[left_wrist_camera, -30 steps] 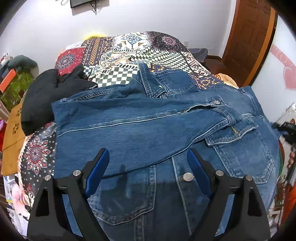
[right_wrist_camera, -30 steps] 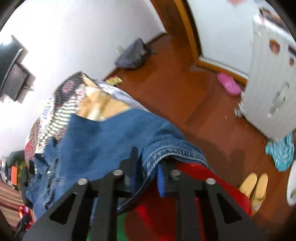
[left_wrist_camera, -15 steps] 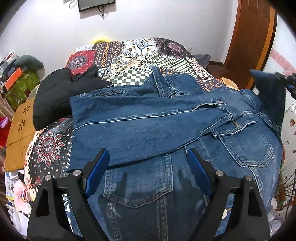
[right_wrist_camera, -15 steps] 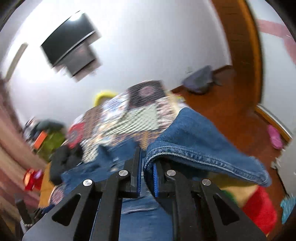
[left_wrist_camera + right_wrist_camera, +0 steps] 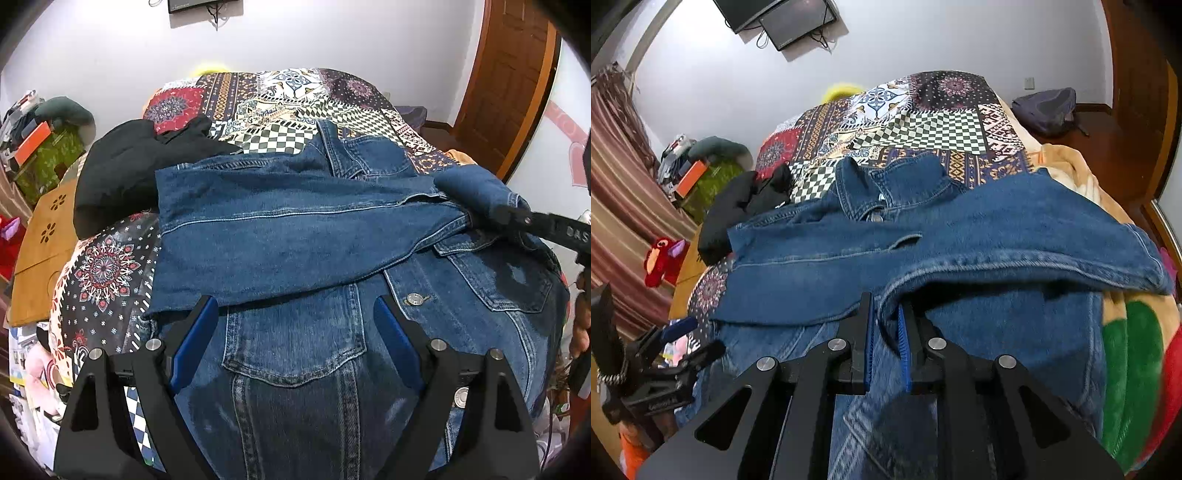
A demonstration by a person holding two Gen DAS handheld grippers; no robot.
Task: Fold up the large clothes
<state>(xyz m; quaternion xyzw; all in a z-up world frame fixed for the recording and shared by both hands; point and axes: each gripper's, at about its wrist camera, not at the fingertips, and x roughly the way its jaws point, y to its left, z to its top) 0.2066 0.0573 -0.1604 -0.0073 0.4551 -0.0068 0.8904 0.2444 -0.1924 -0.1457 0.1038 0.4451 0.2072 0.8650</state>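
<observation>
A blue denim jacket point(image 5: 295, 240) lies front up on the bed, its left sleeve folded across the chest. My left gripper point(image 5: 295, 306) hovers open over the lower front near a chest pocket, with nothing between its fingers. In the right wrist view it shows at the lower left point(image 5: 694, 338). My right gripper point(image 5: 884, 306) pinches the cuff edge of the other sleeve point(image 5: 1034, 236), lifted and draped over the jacket's right side. Its jaws are opening slightly, with denim still between the pads. The left wrist view has it at the right edge point(image 5: 491, 218).
A patchwork bedspread point(image 5: 295, 96) covers the bed. A black garment point(image 5: 122, 173) lies at the jacket's left shoulder, beside a brown board point(image 5: 40, 243). A bright blanket point(image 5: 1134, 369) lies along the right edge. A backpack point(image 5: 1049, 107) sits on the floor by the wooden door point(image 5: 509, 74).
My right gripper has swung the sleeve from the bed's right edge up and over the jacket, rolling as it went. My left gripper has drifted back toward the jacket's hem, still open.
</observation>
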